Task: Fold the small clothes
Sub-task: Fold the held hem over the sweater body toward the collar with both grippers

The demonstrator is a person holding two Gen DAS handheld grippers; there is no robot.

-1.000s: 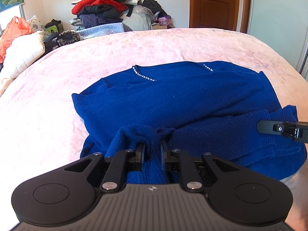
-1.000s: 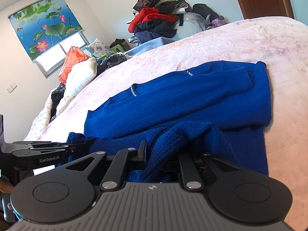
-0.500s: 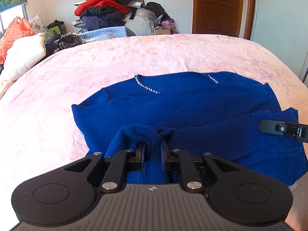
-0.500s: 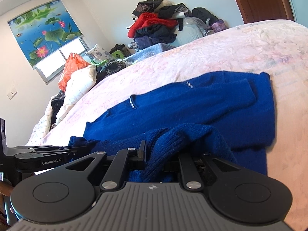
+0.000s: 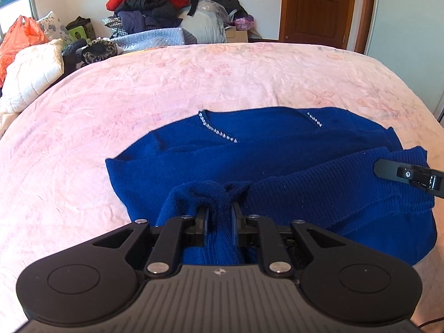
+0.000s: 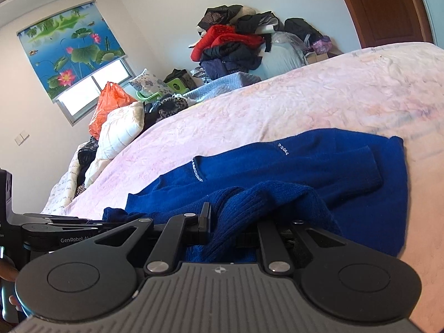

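The pink bedspread (image 5: 194,83) runs wide and bare beyond the blue sweater (image 5: 263,155), with open room toward the far edge and to the left. Along that far edge sits a heap of clothes (image 5: 155,5), with a white quilted pillow (image 5: 30,75) and an orange plastic bag (image 5: 19,38) crowding the left corner. A wooden door (image 5: 316,5) stands past the right end of the bed. On the right the sweater's side edge lies near the bed's rounded rim, so room there is tight.

The sweater lies spread on the near part of the bed, its beaded neckline (image 5: 219,133) facing away. Its near ribbed hem is lifted and bunched over the body.

The left tongs (image 5: 219,219) are narrowed onto a fold of that hem, knit packed between the pads at the sweater's near left. The right tongs (image 6: 222,222) are likewise pinched on a thick ridge of ribbed knit that humps up over them, at the near right corner. In the left view one finger of the right tongs shows dark against the hem at the right; in the right view the left tongs' body (image 6: 55,230) sits low at the left.
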